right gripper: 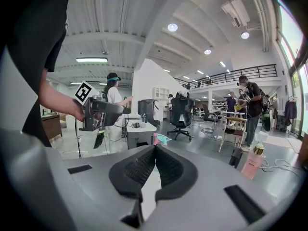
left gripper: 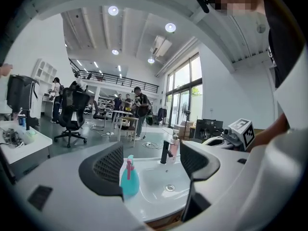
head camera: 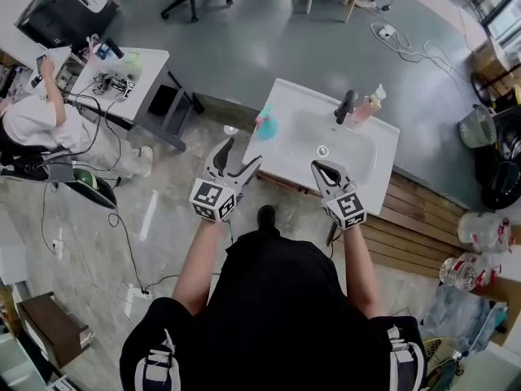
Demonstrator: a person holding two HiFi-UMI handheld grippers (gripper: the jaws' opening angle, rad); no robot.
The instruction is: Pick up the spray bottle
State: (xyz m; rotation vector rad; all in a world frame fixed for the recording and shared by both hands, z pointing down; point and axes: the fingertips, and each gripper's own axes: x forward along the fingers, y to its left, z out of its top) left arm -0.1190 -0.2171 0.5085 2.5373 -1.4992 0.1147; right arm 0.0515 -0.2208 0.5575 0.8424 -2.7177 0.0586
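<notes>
A teal spray bottle (head camera: 265, 125) with a pink trigger stands on the left rim of the white sink (head camera: 286, 160). My left gripper (head camera: 242, 153) hovers open just short of it, nothing between its fingers. In the left gripper view the spray bottle (left gripper: 129, 179) shows beyond the open left gripper (left gripper: 150, 165), near the left finger. My right gripper (head camera: 326, 168) is shut and empty over the sink's front edge. In the right gripper view the right gripper (right gripper: 155, 149) has its pads pressed together, and the spray bottle (right gripper: 161, 139) peeks just above them.
A black faucet (head camera: 346, 106) and a pink soap bottle (head camera: 370, 104) stand at the sink's back. A white desk (head camera: 122, 76) and a seated person (head camera: 37, 120) are to the left. Wooden decking (head camera: 423, 226) and plastic jugs (head camera: 480, 230) lie to the right.
</notes>
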